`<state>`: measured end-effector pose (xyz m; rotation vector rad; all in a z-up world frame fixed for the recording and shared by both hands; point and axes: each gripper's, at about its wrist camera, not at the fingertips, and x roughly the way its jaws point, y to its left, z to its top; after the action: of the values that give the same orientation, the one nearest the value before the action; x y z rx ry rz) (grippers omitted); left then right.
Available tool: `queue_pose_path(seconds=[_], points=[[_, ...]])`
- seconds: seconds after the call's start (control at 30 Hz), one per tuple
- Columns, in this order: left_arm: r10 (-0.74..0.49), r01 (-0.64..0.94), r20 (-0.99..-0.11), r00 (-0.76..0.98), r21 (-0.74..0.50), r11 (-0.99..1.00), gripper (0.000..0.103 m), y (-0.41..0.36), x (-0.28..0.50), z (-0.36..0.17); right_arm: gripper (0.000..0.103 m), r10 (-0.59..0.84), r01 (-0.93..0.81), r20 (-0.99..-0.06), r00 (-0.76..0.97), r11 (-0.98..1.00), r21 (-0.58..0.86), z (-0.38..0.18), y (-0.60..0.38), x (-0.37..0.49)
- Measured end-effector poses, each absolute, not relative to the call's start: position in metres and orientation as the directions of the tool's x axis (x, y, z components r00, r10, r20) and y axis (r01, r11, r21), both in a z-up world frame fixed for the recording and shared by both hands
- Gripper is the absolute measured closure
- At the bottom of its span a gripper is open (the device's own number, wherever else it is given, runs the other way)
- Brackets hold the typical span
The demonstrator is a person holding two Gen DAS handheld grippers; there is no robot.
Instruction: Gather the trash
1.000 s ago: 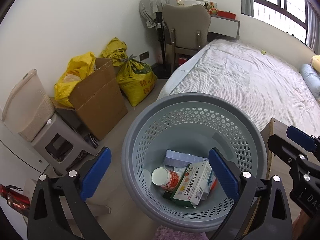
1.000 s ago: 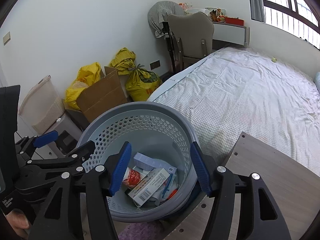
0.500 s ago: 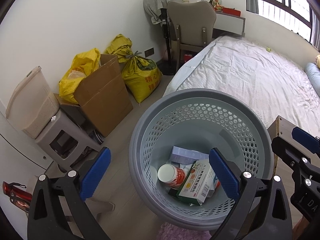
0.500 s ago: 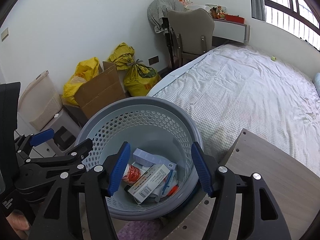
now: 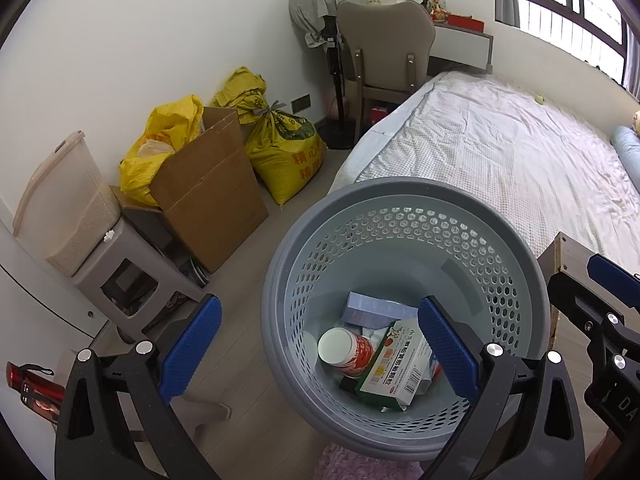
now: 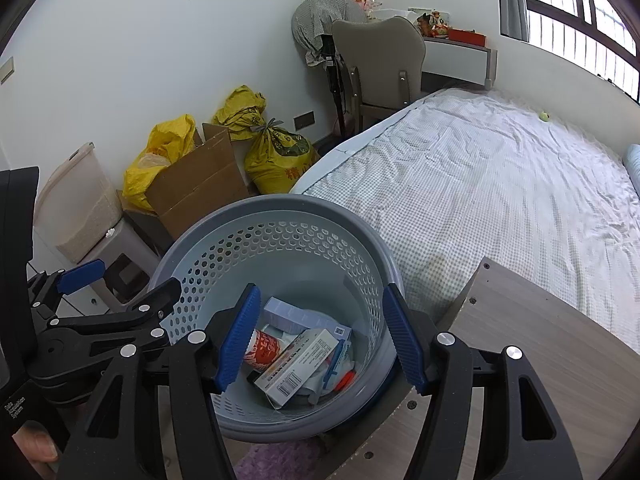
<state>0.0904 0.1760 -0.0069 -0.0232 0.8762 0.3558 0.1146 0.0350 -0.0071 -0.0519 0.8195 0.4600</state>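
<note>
The right hand-held gripper hung spread and empty at lower centre of its view, its blue pads inside the rim line of the grey bin. The left hand-held gripper was spread too, holding nothing, one pad over the floor at lower left, the other over the bin's inside. In the bin's bottom lay the trash: a green-and-white box, a red-and-white bottle and a pale box. The bin's right edge stood just beside a wooden surface at lower right; the bed ran behind. Open floor lay left, up to a cardboard box and yellow bags.
</note>
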Motion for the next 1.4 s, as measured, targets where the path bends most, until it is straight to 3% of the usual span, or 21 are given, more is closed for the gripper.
queue_pose_path(seconds=[1.4], points=[[0.287, -0.315, -0.767, 0.575, 0.116, 0.942, 0.006, 0.1779, 0.0888, -0.0094, 0.042, 0.377, -0.417, -0.715, 0.588, 0.899, 0.131, -0.0042, 0.0354, 0.1158]])
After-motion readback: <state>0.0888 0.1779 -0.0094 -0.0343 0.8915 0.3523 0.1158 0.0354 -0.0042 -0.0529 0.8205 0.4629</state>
